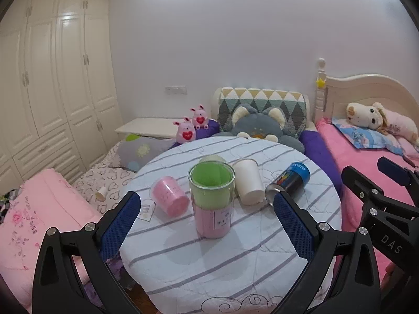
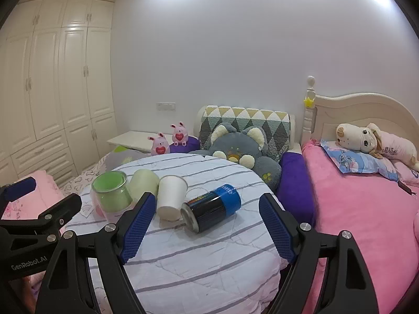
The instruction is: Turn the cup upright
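Both grippers hover wide apart and empty over a round striped table (image 1: 209,274). Ahead of the left gripper (image 1: 207,209) a clear green-lined cup (image 1: 211,183) already stands upright, with a pink cup (image 1: 170,195) on its side beside it. Between the right gripper's (image 2: 207,216) fingers, just ahead, a white paper cup (image 2: 171,196) and a dark can (image 2: 212,206) lie tipped, not yet righted.
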Available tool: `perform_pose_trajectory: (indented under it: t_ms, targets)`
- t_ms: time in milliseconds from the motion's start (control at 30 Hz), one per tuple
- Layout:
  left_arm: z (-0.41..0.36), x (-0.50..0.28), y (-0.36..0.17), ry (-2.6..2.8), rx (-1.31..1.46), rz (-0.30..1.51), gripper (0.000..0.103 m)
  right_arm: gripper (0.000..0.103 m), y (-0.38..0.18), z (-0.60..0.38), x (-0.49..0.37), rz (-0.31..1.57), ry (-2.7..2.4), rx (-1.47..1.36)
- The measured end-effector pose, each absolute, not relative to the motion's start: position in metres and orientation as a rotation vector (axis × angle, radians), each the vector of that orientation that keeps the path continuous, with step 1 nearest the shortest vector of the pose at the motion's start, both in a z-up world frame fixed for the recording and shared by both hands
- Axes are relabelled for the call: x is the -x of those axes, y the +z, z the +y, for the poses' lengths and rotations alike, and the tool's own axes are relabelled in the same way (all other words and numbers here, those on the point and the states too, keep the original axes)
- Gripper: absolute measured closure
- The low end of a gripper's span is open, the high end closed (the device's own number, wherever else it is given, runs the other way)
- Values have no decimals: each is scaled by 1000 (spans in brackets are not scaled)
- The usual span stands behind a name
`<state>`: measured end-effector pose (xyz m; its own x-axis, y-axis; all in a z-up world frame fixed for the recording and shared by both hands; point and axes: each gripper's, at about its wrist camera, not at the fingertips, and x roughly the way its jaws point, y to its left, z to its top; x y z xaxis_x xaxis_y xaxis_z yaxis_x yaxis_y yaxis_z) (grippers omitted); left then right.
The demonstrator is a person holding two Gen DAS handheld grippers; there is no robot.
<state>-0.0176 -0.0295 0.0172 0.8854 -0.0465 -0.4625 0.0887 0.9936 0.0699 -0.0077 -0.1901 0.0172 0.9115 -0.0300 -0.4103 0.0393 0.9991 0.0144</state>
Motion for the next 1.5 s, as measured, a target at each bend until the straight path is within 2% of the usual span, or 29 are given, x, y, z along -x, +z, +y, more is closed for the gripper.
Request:
perform_pose_trajectory:
  t_ms: [800,1500]
  targets:
    - [-31,-17,63,-37,-73,485,0,21,65,-179,-29,463,5,90]
    - [-26,-21,68,-29,-61,461,0,21,68,-174,-33,431,8,89]
